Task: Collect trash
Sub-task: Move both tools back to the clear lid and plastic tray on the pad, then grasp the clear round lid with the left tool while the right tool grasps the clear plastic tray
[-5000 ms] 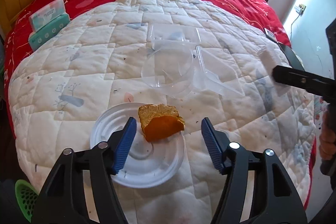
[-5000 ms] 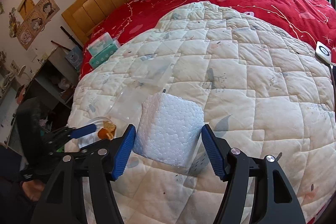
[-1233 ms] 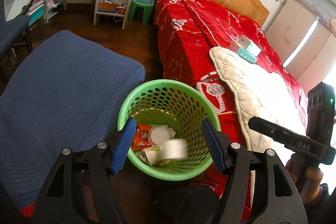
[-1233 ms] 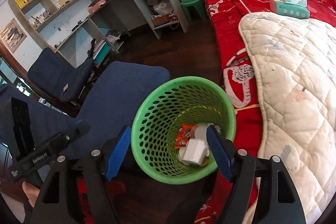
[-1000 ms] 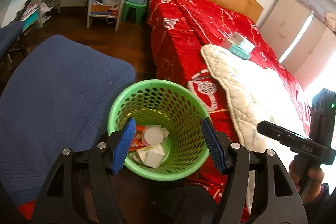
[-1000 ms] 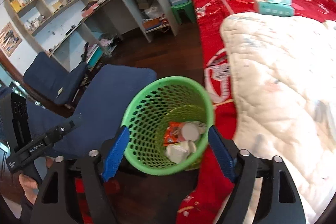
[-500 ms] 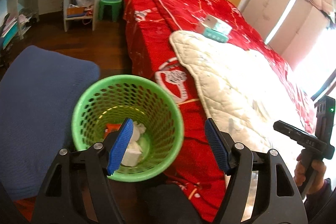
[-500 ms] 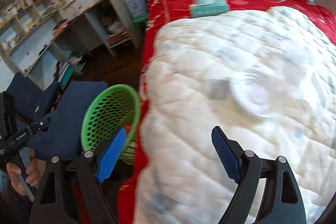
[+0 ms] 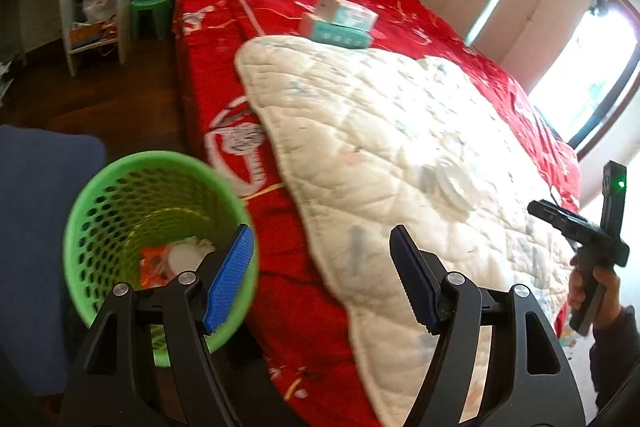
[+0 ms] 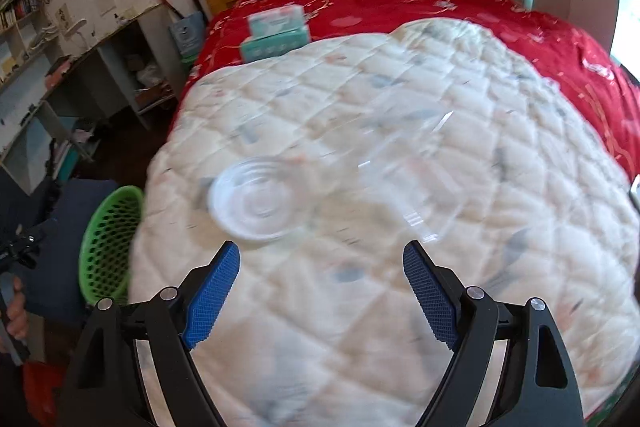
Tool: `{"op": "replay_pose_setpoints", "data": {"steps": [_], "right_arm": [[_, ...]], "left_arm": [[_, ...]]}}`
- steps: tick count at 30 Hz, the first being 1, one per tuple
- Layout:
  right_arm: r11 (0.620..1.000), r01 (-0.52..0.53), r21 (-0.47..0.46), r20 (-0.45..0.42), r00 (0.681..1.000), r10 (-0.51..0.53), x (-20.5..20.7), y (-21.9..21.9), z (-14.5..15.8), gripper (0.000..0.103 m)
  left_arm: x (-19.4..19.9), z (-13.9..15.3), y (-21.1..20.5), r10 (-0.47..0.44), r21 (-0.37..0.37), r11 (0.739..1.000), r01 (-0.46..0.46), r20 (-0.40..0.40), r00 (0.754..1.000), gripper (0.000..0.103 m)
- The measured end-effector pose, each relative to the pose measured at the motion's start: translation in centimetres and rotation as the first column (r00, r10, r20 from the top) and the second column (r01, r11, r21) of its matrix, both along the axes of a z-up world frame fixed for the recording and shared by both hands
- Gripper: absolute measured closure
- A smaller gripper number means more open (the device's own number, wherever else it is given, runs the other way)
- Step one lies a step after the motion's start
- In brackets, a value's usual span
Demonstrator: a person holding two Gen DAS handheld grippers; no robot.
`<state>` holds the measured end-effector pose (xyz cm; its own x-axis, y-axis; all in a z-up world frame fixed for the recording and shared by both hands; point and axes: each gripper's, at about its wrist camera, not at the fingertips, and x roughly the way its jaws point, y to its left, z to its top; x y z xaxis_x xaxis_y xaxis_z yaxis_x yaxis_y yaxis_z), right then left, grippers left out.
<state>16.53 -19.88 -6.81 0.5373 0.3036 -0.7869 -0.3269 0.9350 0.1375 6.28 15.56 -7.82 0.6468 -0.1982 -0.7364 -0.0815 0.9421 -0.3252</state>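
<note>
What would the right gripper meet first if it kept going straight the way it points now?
Probably the white quilt, close to the white plastic lid and the clear containers. The right gripper is open and empty; motion blur makes depth uncertain.

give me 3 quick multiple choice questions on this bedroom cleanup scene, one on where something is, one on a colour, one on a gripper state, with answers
1. Where does the white round lid lie?
A. on the quilt
B. inside the bin
C. on the floor

2. What colour is the perforated trash bin?
A. blue
B. green
C. red

3. How are the two grippers?
A. both shut on trash
B. left shut, right open
C. both open and empty

Answers:
1. A: the white round lid rests on the quilt, ahead of the right gripper.
2. B: the trash bin beside the bed is green, with wrappers and white scraps at its bottom.
3. C: the left gripper and the right gripper each show a wide gap between the blue pads, with nothing held.
</note>
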Motion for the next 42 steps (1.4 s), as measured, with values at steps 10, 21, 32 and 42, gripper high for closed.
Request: {"op": "replay_pose_setpoints", "data": {"steps": [10,21,32,42], "right_arm": [[0.988,-0.093,-0.126,-0.023,0.996,0.091,4.6,-2.4,-1.8,0.020],[0.952,-0.243,-0.183,-0.071,0.970,0.234,8.7,-1.2,-4.9,0.020],[0.958,-0.250,-0.142,-0.080,0.967,0.241,8.7,-1.5,-5.6,0.042],[0.981,-0.178,-0.084,-0.057,0.983,0.173,5.9,-3.4,-3.9,0.047]], "left_arm": [[4.5,-0.7,-5.0,-0.086,-0.028,0.996,0.086,-0.023,0.996,0.033],[8.4,-1.4,-9.4,-0.169,-0.061,0.984,0.167,-0.038,0.985,0.035],[12.2,-2.9,-13.5,-0.272,-0.110,0.959,0.262,-0.084,0.959,0.045],[14.8,-5.3,-15.8,-0.286,-0.135,0.955,0.266,-0.160,0.945,0.061]]}}
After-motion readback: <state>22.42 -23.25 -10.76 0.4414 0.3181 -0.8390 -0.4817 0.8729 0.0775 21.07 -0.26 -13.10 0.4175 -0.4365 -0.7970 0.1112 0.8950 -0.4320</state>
